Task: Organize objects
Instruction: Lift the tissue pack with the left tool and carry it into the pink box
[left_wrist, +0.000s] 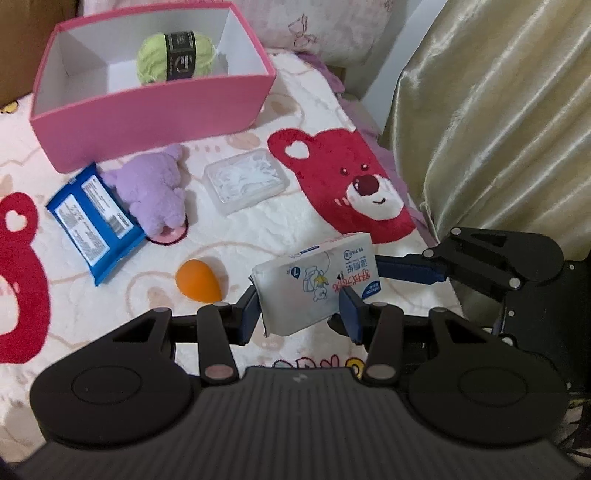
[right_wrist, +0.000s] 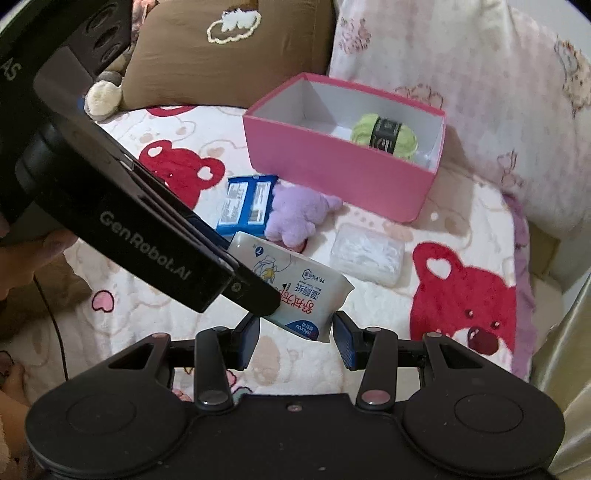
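Observation:
A white wet-wipes pack (left_wrist: 314, 284) (right_wrist: 295, 284) hangs above the bear-print blanket (left_wrist: 351, 184), held from two sides. My left gripper (left_wrist: 301, 310) is shut across its near end. My right gripper (right_wrist: 297, 334) has its pads against the pack's blue-printed corner, and one of its fingers (left_wrist: 406, 267) reaches in from the right in the left wrist view. The left gripper's finger (right_wrist: 255, 295) crosses the pack in the right wrist view. Behind stands an open pink box (left_wrist: 147, 110) (right_wrist: 332, 166) holding a green yarn ball (left_wrist: 175, 55) (right_wrist: 384, 136).
In front of the box on the blanket lie a blue wipes pack (left_wrist: 94, 218), a purple plush (left_wrist: 155, 192), a clear case of floss picks (left_wrist: 245, 181) and an orange sponge egg (left_wrist: 197, 280). A gold curtain (left_wrist: 498, 129) hangs at the right. Pillows (right_wrist: 221, 55) line the back.

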